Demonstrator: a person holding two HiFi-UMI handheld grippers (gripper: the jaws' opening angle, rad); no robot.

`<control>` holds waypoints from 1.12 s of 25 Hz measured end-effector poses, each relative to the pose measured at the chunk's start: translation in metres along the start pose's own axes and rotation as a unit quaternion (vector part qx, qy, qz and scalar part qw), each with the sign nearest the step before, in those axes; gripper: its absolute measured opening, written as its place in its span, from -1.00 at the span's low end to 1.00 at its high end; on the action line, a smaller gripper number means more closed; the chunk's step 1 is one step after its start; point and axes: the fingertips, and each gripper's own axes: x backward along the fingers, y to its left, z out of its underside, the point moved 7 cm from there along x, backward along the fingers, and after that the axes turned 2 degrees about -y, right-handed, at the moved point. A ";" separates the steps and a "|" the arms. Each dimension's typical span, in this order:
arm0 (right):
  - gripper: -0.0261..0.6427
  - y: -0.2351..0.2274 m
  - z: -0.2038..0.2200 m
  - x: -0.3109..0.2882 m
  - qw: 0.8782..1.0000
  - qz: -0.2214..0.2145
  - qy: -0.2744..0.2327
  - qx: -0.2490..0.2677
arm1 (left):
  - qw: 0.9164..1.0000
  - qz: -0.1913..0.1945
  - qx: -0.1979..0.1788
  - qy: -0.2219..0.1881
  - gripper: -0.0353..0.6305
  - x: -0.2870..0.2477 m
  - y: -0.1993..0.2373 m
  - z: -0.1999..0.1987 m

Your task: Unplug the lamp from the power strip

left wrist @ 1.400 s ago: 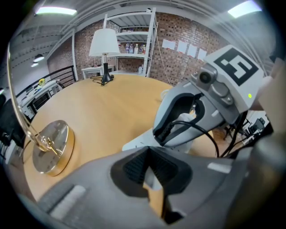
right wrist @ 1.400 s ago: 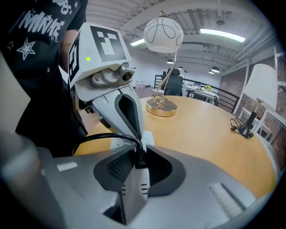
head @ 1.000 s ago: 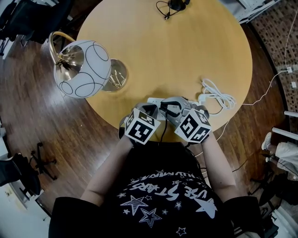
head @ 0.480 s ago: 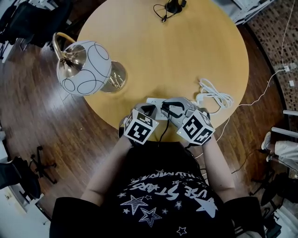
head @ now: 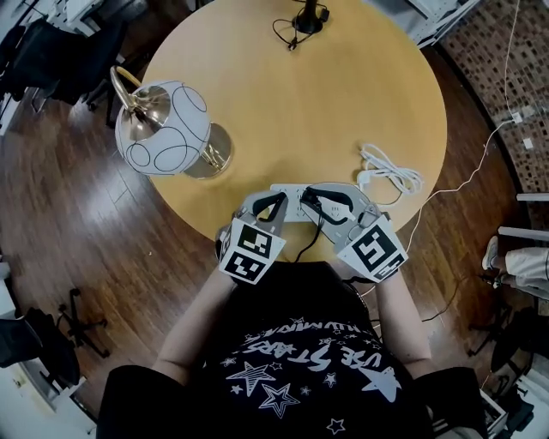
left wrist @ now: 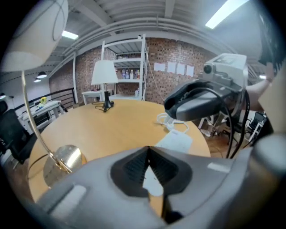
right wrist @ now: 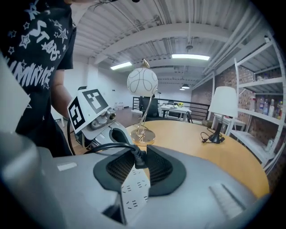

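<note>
The lamp [head: 163, 129], with a white globe shade and a brass base [head: 210, 151], stands at the table's left. The white power strip [head: 290, 189] lies near the front edge. My right gripper [head: 319, 199] is over it, shut on the lamp's black plug [right wrist: 136, 159]. The plug's black cord [head: 307, 233] runs back toward me. The pads hide whether the plug still sits in the strip [right wrist: 133, 192]. My left gripper [head: 273, 202] is above the strip's left end, shut, its fingertips meeting with nothing between them; the strip [left wrist: 176, 141] shows beyond them.
A coiled white cable [head: 391, 176] lies right of the strip. A small black stand with a cord [head: 302, 19] sits at the table's far edge [head: 257, 9]. Office chairs [head: 51, 39] stand on the wooden floor at the left. Shelving [left wrist: 129, 67] stands beyond the table.
Both grippers have risen and tipped up over the strip. Their marker cubes have drawn back toward me, and more of the fingers shows. The right gripper still holds the plug.
</note>
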 end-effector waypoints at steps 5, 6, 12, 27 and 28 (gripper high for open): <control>-0.67 0.003 -0.031 0.023 0.998 0.027 -0.049 0.009 | 0.993 -0.028 -0.009 -0.111 -0.88 0.032 -0.002 -0.033; -0.67 0.004 -0.036 0.027 0.998 0.030 -0.059 0.010 | 0.990 -0.035 -0.009 -0.135 -0.88 0.038 -0.004 -0.039; -0.66 0.006 -0.060 0.051 0.992 0.037 -0.117 -0.027 | 0.973 -0.085 -0.016 -0.214 -0.88 0.070 -0.016 -0.066; -0.66 0.035 -0.111 0.140 0.973 0.085 -0.210 0.052 | 0.942 -0.165 -0.039 -0.289 -0.88 0.133 -0.069 -0.113; -0.66 0.036 -0.114 0.144 0.970 0.093 -0.215 0.059 | 0.940 -0.176 -0.050 -0.289 -0.88 0.134 -0.069 -0.114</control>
